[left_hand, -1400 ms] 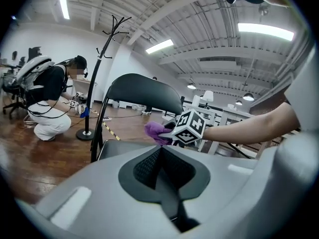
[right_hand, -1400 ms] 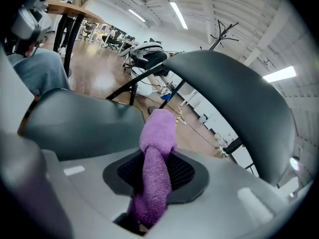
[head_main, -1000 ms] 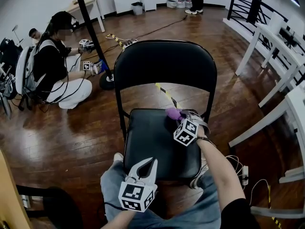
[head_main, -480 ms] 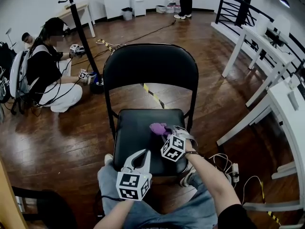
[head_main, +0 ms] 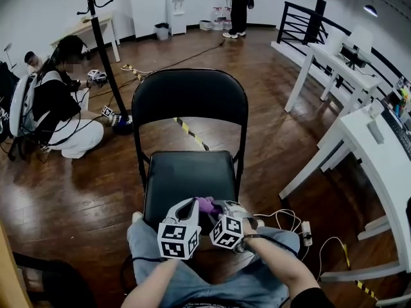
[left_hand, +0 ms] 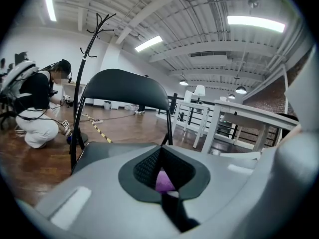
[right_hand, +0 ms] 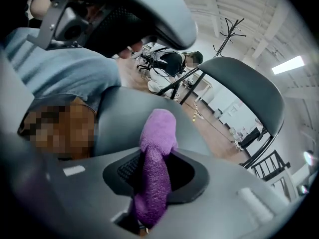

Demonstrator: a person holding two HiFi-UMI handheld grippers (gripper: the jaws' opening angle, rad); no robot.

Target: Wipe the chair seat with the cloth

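A black folding chair stands before me, its seat below the backrest. At the seat's front edge my right gripper is shut on a purple cloth, which presses onto the seat. In the right gripper view the cloth sticks out between the jaws over the seat. My left gripper hovers just left of the cloth, jaws shut and holding nothing. The left gripper view shows the cloth through the gap behind the closed tips.
My knees in jeans press against the seat's front. A person sits on the floor at left beside a coat stand. White tables stand to the right, and cables lie on the wooden floor.
The right gripper has dragged the cloth from the seat's far right side to its front edge, close to the left gripper. The left gripper stays shut.
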